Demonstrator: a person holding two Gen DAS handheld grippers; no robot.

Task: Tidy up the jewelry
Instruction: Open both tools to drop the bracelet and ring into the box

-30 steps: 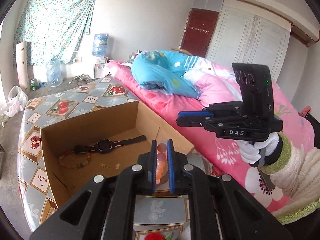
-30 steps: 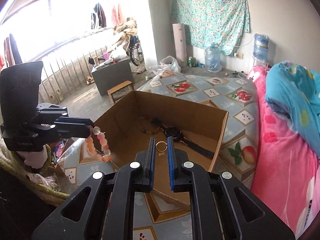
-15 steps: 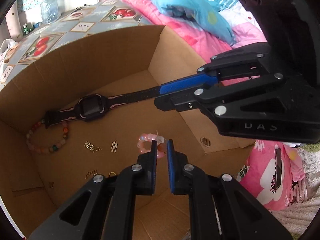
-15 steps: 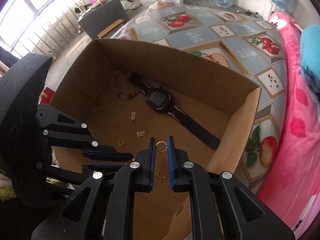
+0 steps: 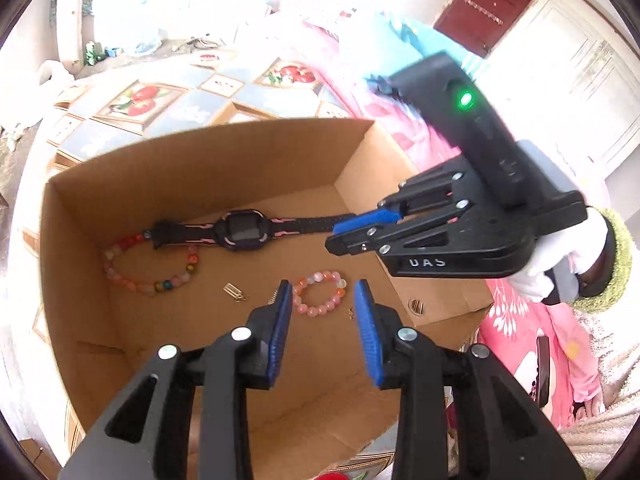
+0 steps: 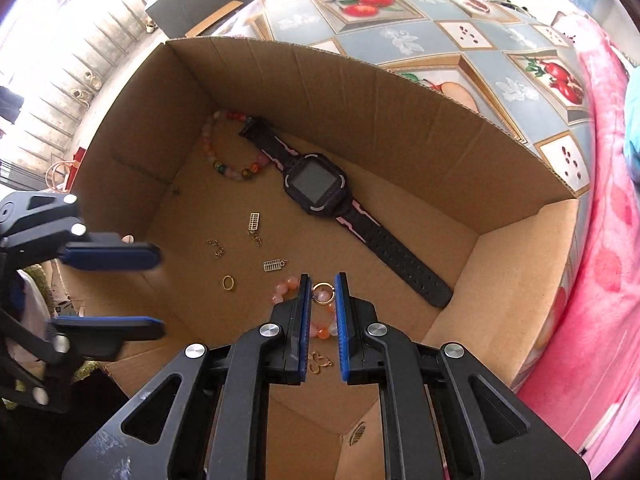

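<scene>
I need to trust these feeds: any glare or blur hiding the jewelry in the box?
Left wrist view: the room behind is blown out white, but the pink bracelet stays clear. Right wrist view: evenly lit and sharp on the watch; fisheye bends the box walls.

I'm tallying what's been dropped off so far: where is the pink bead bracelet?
The pink bead bracelet lies on the cardboard box floor, in front of the watch, just beyond the opening left gripper in the left wrist view.

pink bead bracelet (image 5: pixel 319 294) out of opening left tongs (image 5: pixel 322 300) (onto box floor (image 5: pixel 240 344))
</scene>
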